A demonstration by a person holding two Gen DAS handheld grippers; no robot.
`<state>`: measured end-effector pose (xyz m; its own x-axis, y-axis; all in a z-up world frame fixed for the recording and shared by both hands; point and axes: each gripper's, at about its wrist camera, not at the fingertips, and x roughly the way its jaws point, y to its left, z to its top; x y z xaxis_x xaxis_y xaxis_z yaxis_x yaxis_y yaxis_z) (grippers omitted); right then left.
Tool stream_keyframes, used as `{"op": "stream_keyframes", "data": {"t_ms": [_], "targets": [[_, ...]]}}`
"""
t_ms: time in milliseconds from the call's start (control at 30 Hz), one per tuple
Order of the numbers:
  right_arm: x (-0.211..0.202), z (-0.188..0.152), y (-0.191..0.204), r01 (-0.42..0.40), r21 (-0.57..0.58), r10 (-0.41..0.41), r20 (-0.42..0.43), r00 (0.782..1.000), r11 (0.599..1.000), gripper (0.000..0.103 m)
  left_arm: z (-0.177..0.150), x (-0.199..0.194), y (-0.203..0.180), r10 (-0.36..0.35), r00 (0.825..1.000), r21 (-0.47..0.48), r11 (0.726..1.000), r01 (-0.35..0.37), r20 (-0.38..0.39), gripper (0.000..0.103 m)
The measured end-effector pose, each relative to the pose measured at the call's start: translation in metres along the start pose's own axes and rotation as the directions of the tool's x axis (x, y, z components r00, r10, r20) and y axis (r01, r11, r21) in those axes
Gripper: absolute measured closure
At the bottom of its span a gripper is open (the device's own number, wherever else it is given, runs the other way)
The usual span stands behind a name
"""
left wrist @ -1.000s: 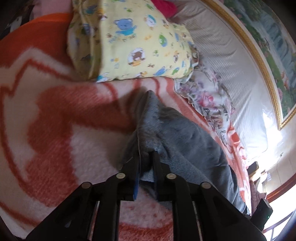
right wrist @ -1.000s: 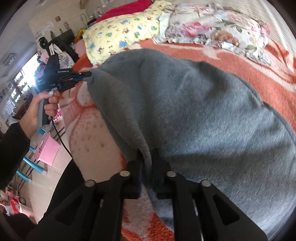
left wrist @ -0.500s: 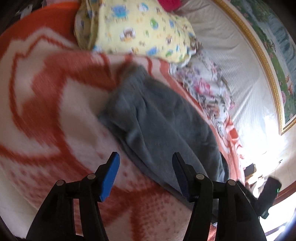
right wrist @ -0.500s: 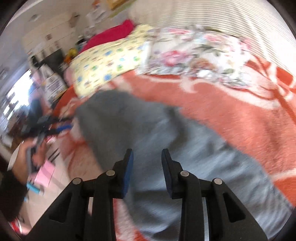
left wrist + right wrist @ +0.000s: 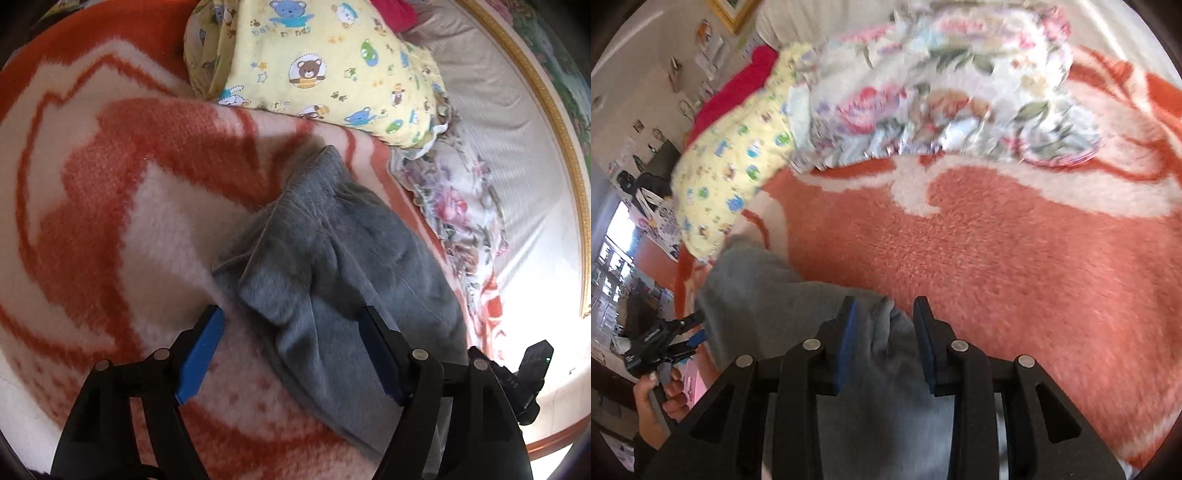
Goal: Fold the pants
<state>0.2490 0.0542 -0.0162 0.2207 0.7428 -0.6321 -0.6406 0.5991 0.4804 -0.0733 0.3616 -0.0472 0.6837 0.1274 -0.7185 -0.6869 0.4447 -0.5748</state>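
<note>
The grey fleece pants lie folded in a long band on the orange-and-white blanket. My left gripper is open, its blue pads wide apart just above the near end of the pants, holding nothing. My right gripper is open over the other end of the pants, with a fold of grey cloth between its fingers, not clamped. The left gripper also shows in the right wrist view, held by a hand.
A yellow cartoon-print pillow and a floral pillow lie beyond the pants near the white headboard wall. A red cloth sits behind the pillows. The bed edge and room floor lie at the left of the right wrist view.
Both grippers were shut on the pants a second ago; both have opened and let go. The pants now rest on the blanket. The right gripper swung toward the pillows.
</note>
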Motion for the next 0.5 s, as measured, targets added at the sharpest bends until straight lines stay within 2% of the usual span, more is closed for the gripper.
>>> {"op": "stream_keyframes", "data": {"t_ms": [33, 100, 200, 233, 267, 333, 367, 433, 500], "targets": [[0.008, 0.001, 0.0, 0.01, 0.001, -0.01, -0.018, 1.0, 1.0, 0.07, 0.001, 0.002, -0.001, 0.0, 1.0, 0.002, 1.0, 0.0, 0.008, 0.02], [0.032, 0.0, -0.001, 0.011, -0.002, -0.011, -0.084, 0.996, 1.0, 0.069, 0.002, 0.006, -0.007, 0.017, 1.0, 0.024, 1.0, -0.017, 0.025, 0.019], [0.042, -0.007, 0.004, 0.012, -0.051, -0.016, -0.08, 0.997, 0.999, 0.072, 0.002, 0.014, -0.016, 0.04, 0.997, 0.077, 0.996, -0.045, 0.064, 0.02], [0.041, -0.009, 0.008, 0.02, -0.078, -0.025, -0.067, 0.997, 0.997, 0.076, 0.002, 0.016, -0.019, 0.034, 0.997, 0.101, 0.994, -0.041, 0.076, 0.029], [0.04, -0.009, 0.008, 0.011, -0.083, -0.017, -0.064, 0.998, 0.996, 0.086, 0.002, 0.018, -0.021, 0.024, 0.997, 0.126, 0.991, -0.034, 0.079, 0.056], [0.034, -0.008, 0.009, 0.008, -0.091, -0.012, -0.046, 0.999, 0.996, 0.089, 0.005, 0.023, -0.021, -0.06, 0.997, 0.127, 0.99, 0.055, 0.038, 0.089], [0.028, -0.007, 0.011, 0.011, -0.1, -0.013, -0.025, 1.0, 0.995, 0.089, 0.005, 0.018, -0.021, -0.093, 0.994, 0.119, 0.989, 0.086, 0.055, 0.09], [0.013, -0.002, 0.013, 0.009, -0.11, -0.006, 0.025, 1.0, 0.994, 0.09, 0.002, 0.001, -0.032, -0.099, 0.989, 0.18, 0.981, 0.078, 0.114, 0.091], [-0.004, 0.008, 0.014, -0.01, -0.105, 0.018, 0.08, 0.997, 0.994, 0.09, -0.002, -0.033, -0.047, -0.157, 0.97, 0.245, 0.963, 0.109, 0.186, 0.091]]}}
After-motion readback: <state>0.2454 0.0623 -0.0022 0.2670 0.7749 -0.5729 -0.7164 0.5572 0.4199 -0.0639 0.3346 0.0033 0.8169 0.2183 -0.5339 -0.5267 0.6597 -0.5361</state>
